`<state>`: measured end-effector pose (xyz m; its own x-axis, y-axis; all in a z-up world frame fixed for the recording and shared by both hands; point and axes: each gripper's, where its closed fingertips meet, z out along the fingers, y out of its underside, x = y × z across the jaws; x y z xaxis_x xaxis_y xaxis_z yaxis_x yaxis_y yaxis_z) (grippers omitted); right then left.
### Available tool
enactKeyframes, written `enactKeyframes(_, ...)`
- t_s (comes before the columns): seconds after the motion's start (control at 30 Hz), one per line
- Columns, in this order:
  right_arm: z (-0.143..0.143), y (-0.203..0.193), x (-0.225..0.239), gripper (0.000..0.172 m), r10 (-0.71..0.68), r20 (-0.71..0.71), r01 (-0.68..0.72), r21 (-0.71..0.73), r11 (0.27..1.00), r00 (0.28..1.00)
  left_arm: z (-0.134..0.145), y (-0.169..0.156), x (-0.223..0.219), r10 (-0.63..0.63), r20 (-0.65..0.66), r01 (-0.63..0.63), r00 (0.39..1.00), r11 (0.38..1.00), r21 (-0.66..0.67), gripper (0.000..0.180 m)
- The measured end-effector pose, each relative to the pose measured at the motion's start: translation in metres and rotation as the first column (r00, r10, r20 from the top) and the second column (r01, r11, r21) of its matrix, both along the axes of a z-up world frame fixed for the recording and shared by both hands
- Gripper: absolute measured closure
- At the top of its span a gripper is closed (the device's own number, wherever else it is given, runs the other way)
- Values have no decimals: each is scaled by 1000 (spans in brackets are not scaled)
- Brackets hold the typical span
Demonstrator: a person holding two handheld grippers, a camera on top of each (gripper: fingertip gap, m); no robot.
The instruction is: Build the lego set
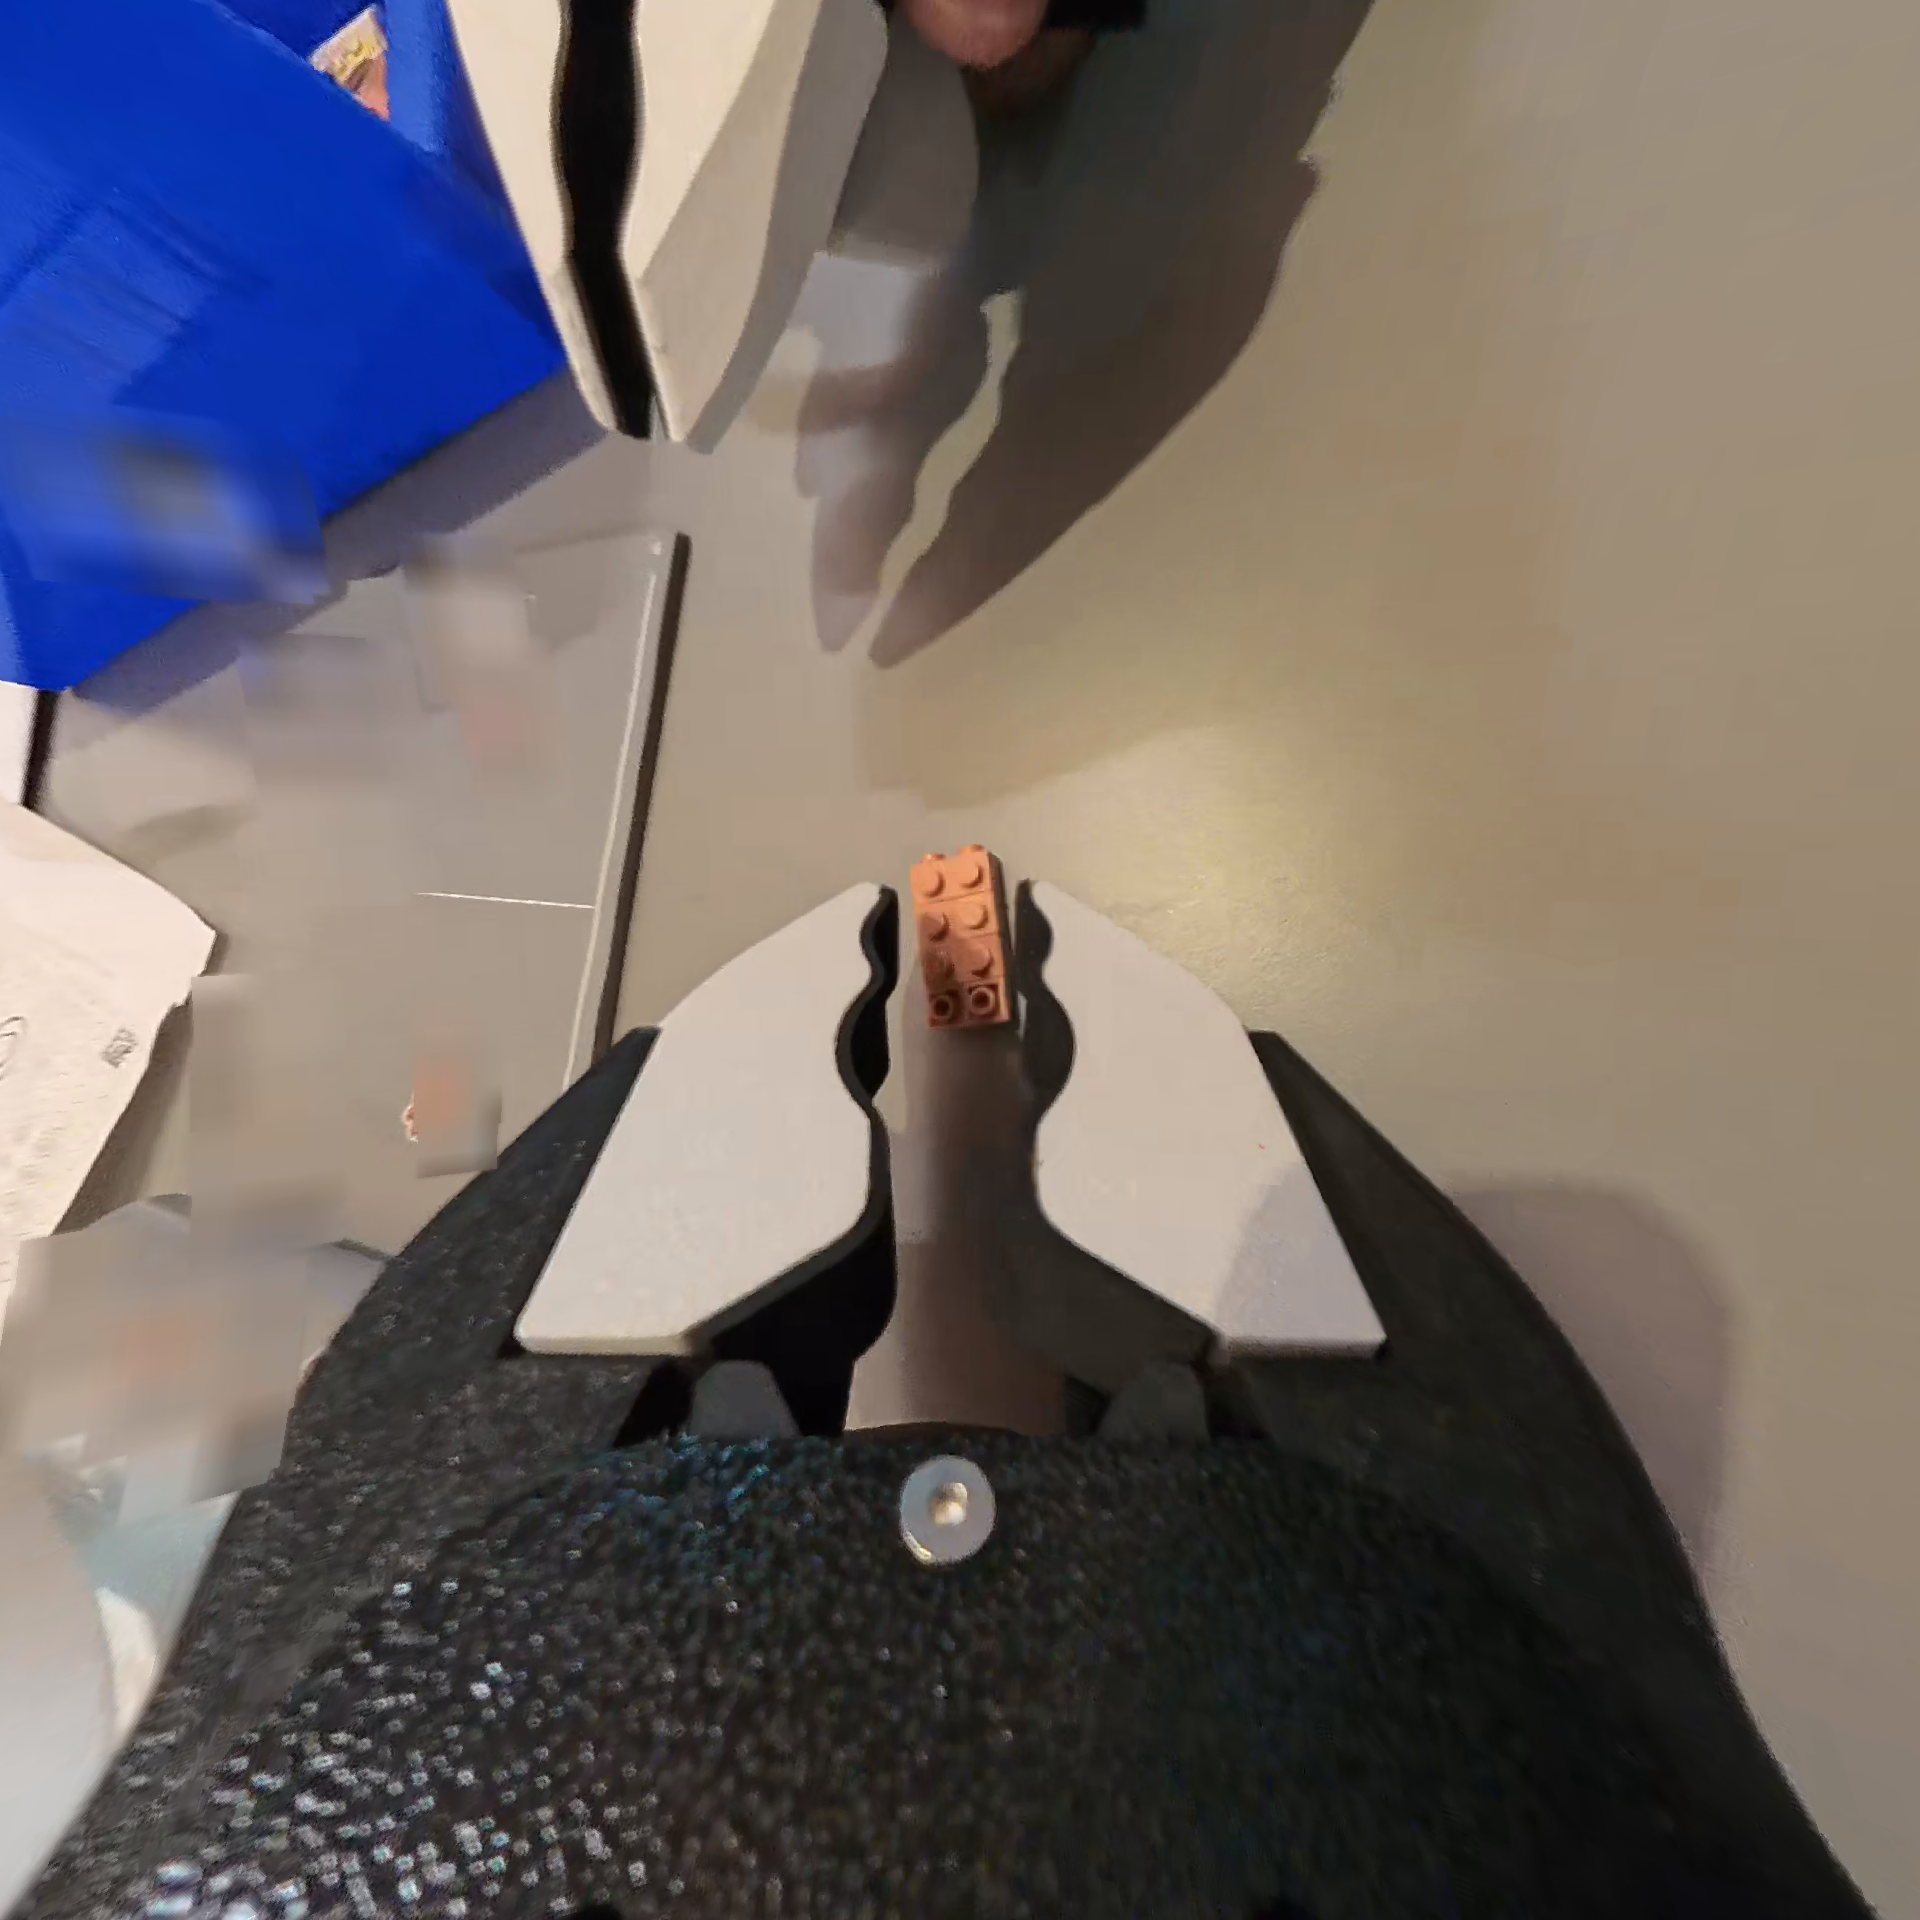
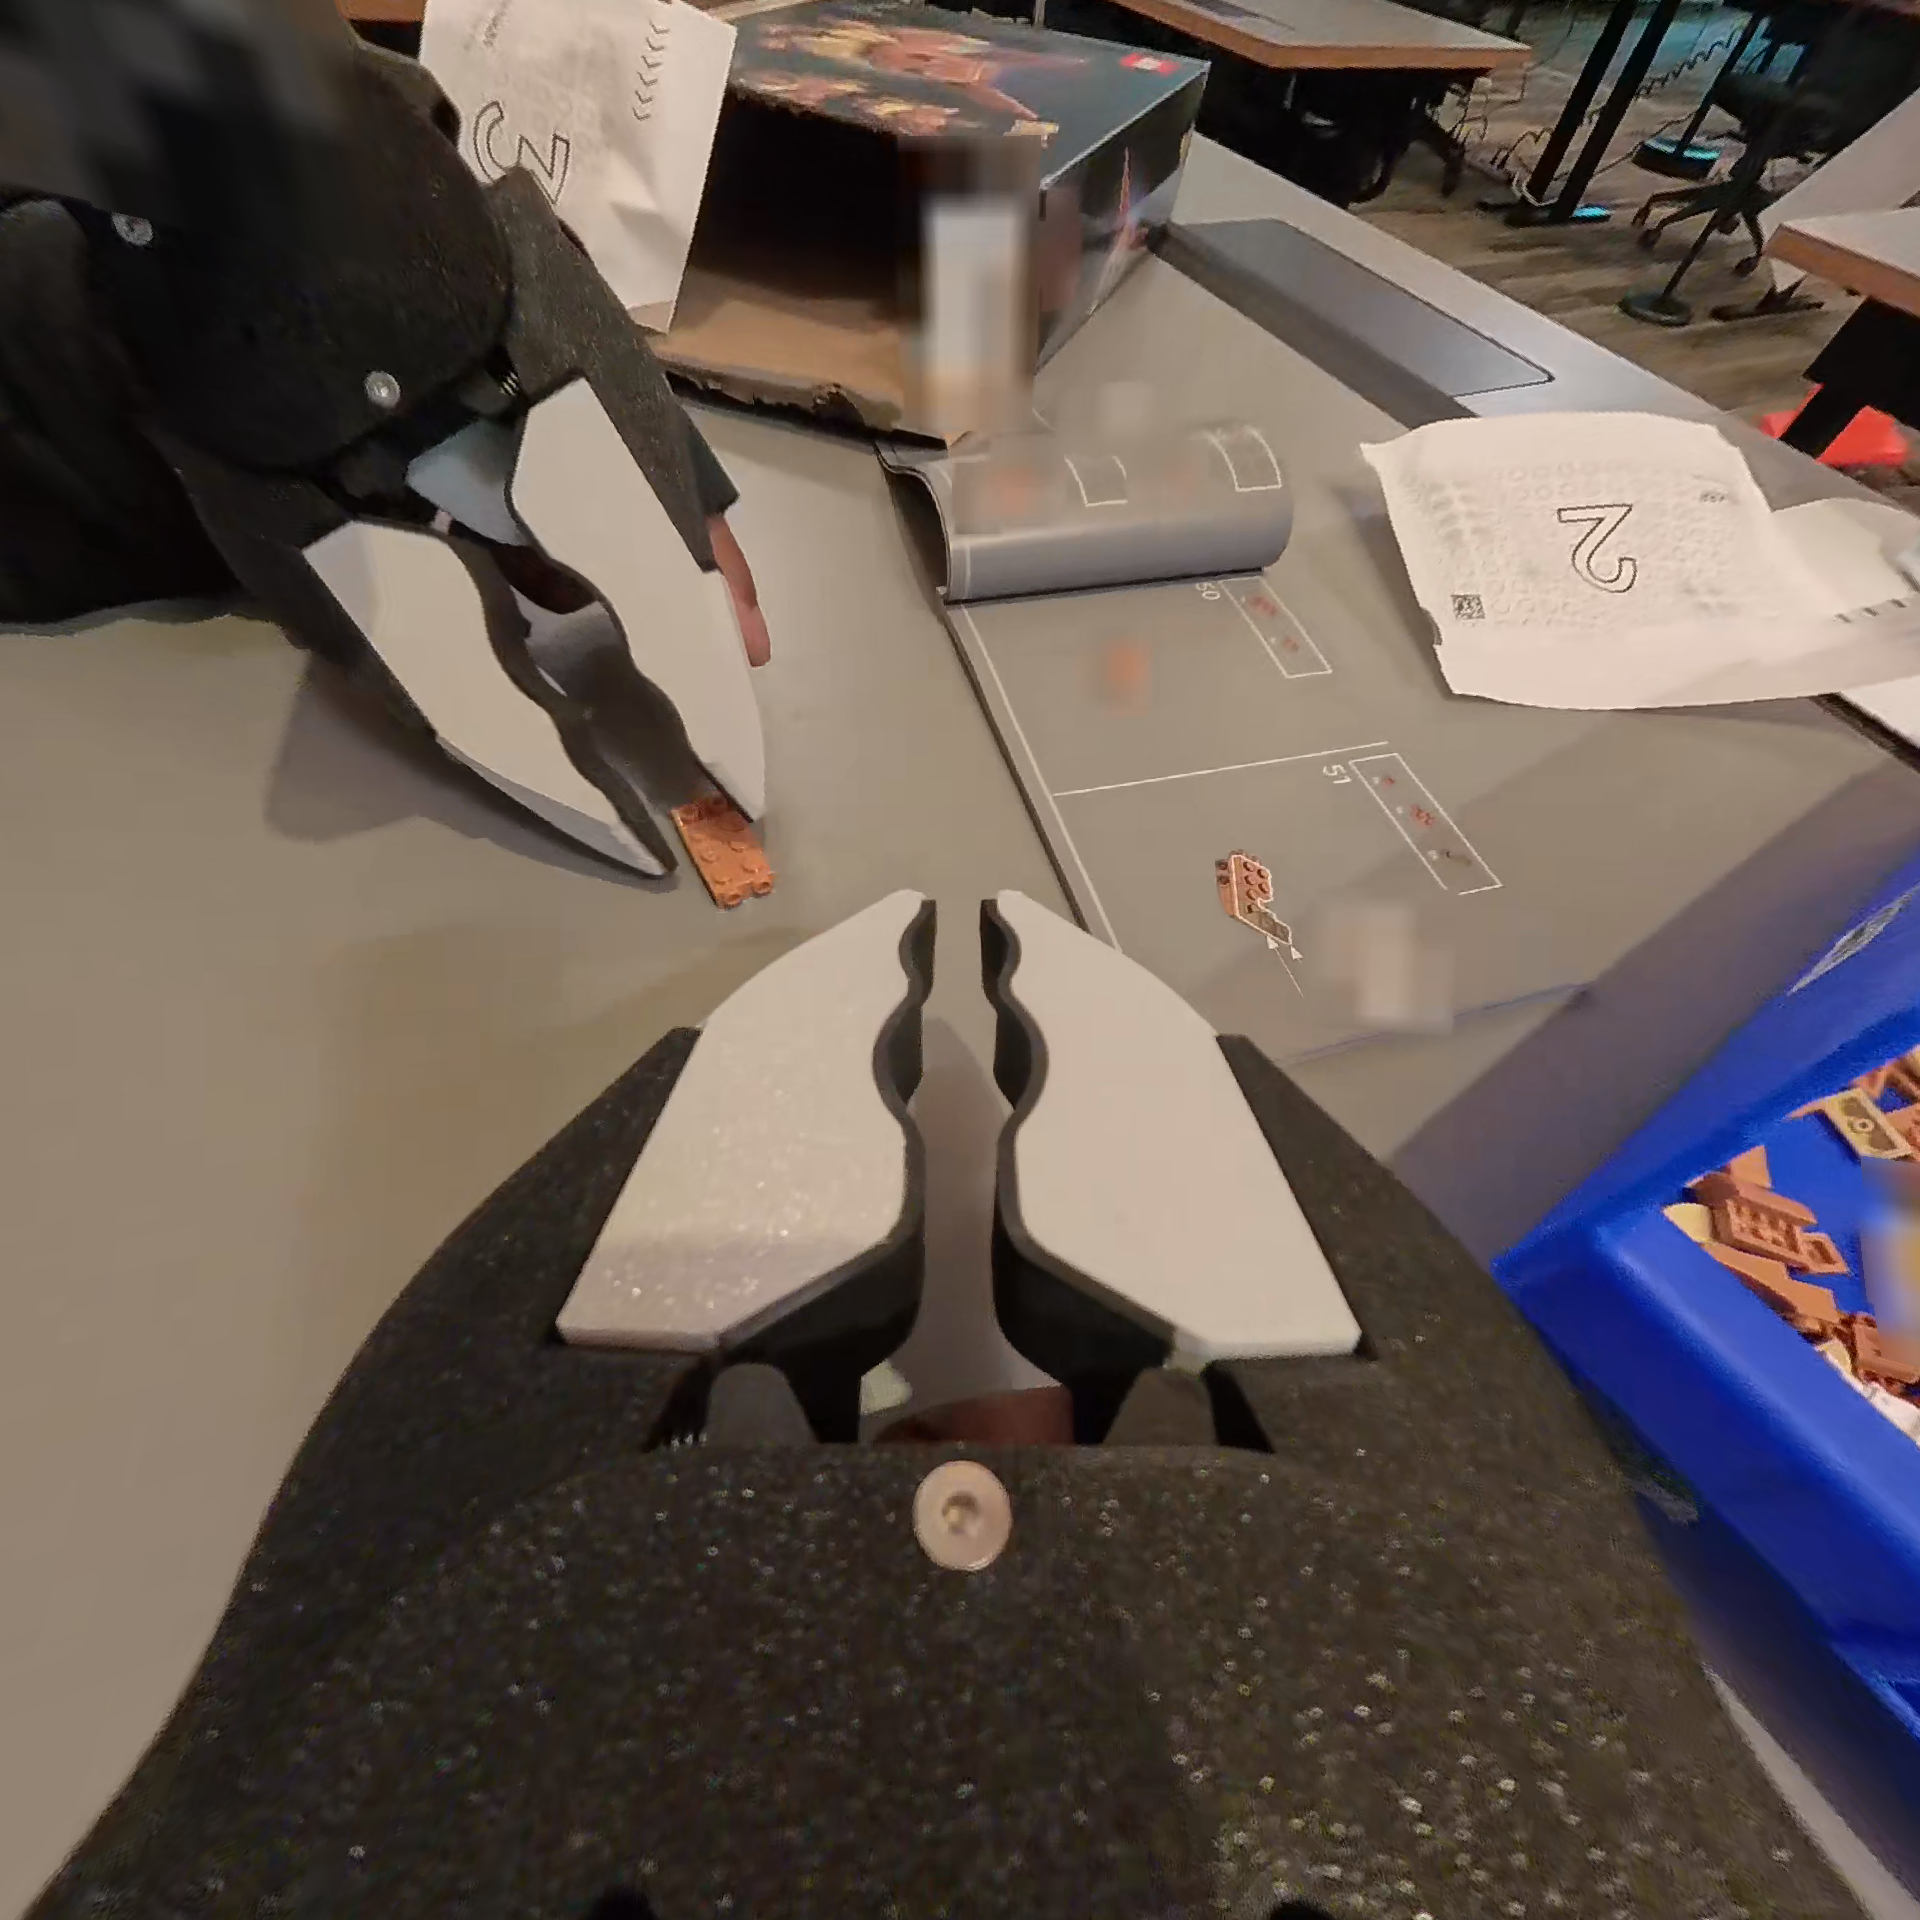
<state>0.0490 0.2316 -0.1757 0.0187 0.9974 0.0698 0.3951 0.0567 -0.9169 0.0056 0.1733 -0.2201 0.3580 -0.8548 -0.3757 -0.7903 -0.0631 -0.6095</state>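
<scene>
A grey bench (image 2: pixel 312 1039) carries an open instruction booklet (image 2: pixel 1226 831) with framed step diagrams, two white paper bags (image 2: pixel 1590 561) printed with large outlined numerals and a small code square, an opened cardboard box (image 2: pixel 831 260) at the far edge, and a blue bin (image 2: pixel 1704 1382) of brown bricks at the right edge; office desks stand beyond. The left claw (image 1: pixel 956 925) tilts steeply down, jaws apart astride a brown studded plate (image 1: pixel 961 951) lying on the bench. The right claw (image 2: pixel 958 914) hovers nearby, jaws slightly apart, bare.

Brick plate (image 2: pixel 722 850) on table (image 2: pixel 312 1039), left of booklet (image 2: pixel 1247 831).
</scene>
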Motion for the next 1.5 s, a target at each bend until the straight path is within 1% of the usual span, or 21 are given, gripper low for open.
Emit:
enactKeyframes(0.03, -1, 1, 1, 164, 1, 3, -1, -5, 1000, 1000, 1, -1, 1, -5, 25, 5, 1000, 1000, -14, 158)
enactKeyframes(0.17, 0, 3, 3, 163, 2, 0, -2, -20, 1000, 1000, 11, -2, 2, -8, 148, 17, 989, 998, -60, 156)
enactKeyframes(0.3, 1, 3, 4, 163, 6, -8, -7, -32, 999, 1000, 27, 8, -4, 14, 277, -4, 961, 999, -38, 157)
enactKeyframes(0.4, 0, 3, 4, 164, 14, -3, -14, -44, 999, 1000, 32, 19, -15, 54, 326, -54, 944, 999, -8, 160)
enactKeyframes(0.5, 0, 3, 3, 164, 18, -6, -18, -59, 998, 1000, 32, 27, -21, 89, 369, -92, 925, 996, -10, 163)
enactKeyframes(0.73, 5, 6, 3, 163, 14, -38, -18, -95, 995, 999, 35, 38, -33, 131, 374, -159, 918, 986, 43, 167)
enactKeyframes(0.9, 4, 7, 3, 161, 11, -36, -14, -99, 995, 999, 37, 40, -37, 145, 389, -175, 910, 984, 44, 168)
enactKeyframes(1.07, 6, 10, 4, 160, 2, -48, -8, -135, 991, 999, 38, 44, -40, 173, 399, -208, 901, 977, 45, 168)
enactKeyframes(1.3, 7, 15, 7, 161, -15, -63, 0, -235, 972, 998, 47, 45, -46, 203, 481, -236, 853, 972, 8, 169)
enactKeyframes(1.5, 8, 16, 8, 159, -23, -70, 6, -236, 972, 997, 51, 46, -48, 211, 507, -247, 836, 969, 3, 172)
